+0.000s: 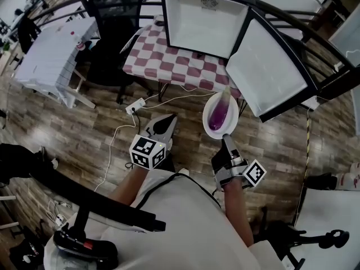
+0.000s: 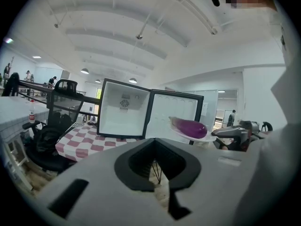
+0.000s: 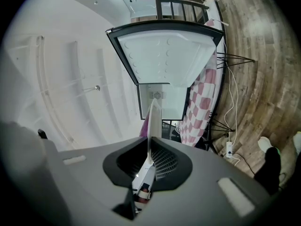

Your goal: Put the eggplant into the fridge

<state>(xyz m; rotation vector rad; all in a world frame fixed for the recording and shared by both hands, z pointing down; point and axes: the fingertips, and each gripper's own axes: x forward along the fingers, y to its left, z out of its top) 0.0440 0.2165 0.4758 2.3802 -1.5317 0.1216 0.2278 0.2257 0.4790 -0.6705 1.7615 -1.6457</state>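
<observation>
Our right hand-held gripper (image 1: 226, 140) pinches only the near rim of the white plate (image 1: 233, 122). The eggplant (image 1: 218, 114) lies on it just ahead of the jaws, so any tilt could roll it off before the open fridge (image 1: 205, 21). Our left hand-held gripper (image 1: 163, 127) is closed and empty.

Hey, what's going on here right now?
A person holds a white plate by its rim in the right claw, with a purple eggplant lying on it. In front of them, an open fridge sits on a checkered table. The left claw is shut and empty. The eggplant isn't in the fridge yet.
</observation>
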